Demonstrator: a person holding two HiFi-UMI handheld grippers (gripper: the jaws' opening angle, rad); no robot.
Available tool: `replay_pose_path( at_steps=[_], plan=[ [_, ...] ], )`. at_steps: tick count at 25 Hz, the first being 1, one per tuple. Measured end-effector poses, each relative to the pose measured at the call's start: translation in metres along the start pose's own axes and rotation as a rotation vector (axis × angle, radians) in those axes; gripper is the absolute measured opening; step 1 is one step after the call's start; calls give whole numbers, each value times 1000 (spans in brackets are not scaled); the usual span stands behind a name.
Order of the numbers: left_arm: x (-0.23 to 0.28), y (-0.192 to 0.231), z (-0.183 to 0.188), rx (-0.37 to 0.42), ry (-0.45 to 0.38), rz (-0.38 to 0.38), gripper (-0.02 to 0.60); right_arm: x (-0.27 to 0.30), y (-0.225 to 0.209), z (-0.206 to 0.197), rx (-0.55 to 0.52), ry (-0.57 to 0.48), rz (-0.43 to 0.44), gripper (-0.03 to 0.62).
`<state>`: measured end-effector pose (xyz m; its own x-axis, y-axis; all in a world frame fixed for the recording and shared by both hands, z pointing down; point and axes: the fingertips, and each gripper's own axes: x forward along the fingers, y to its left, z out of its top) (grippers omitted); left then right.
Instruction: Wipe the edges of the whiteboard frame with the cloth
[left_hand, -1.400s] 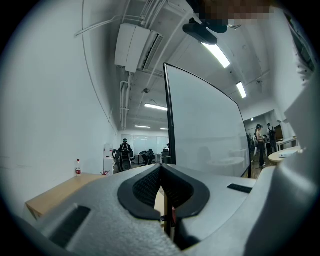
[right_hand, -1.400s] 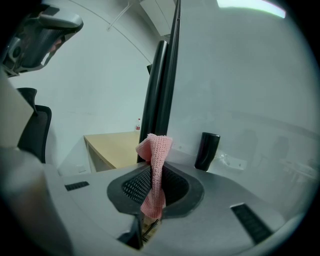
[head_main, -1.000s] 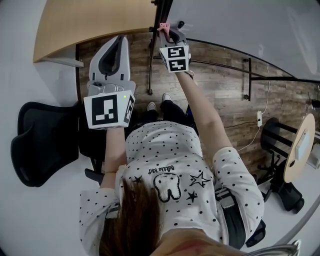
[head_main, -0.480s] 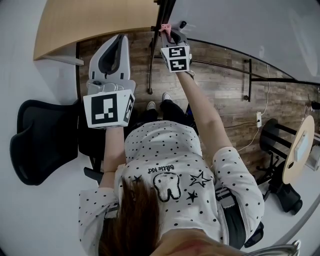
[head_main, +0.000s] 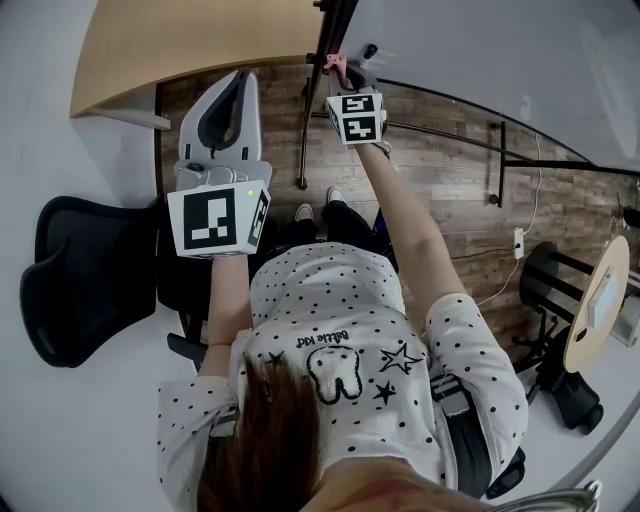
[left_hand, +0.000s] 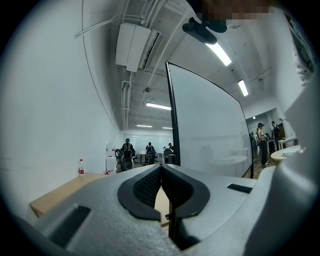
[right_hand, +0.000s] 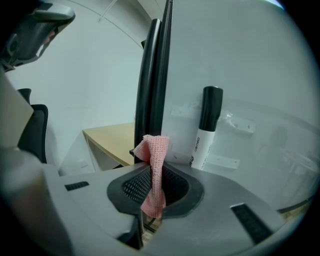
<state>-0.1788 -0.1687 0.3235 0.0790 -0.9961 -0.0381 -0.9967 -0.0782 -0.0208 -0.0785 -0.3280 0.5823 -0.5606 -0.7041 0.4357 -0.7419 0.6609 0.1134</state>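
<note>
Pinches the pink cloth (right_hand: 156, 155) in the right tool (right_hand: 152, 192), held against the black whiteboard frame (right_hand: 150, 75). Has crept only a little along that edge since a second ago, so wiping seems under way, slowly. Keeps the left tool (left_hand: 161, 185) pressed together, empty, short of the frame.

The right tool (head_main: 343, 72), pinching the cloth (head_main: 336, 61), now sits slightly farther along the frame (head_main: 331, 25) beside it.

Head cam steeply down, gripper cams fwd at whiteboard frame (right_hand: 152, 75), R closest (frame in all views)
</note>
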Motion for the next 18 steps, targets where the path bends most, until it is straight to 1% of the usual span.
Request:
replay_pose_path(
  at_steps=[7,18],
  plan=[
    [1,-3,1,-3,-8,-3,15,-1,0,1,12,9,13,34],
    [-2,-8,1,-16,-19,-20,15,-16,-4,18,74,-44,14,34]
  ],
)
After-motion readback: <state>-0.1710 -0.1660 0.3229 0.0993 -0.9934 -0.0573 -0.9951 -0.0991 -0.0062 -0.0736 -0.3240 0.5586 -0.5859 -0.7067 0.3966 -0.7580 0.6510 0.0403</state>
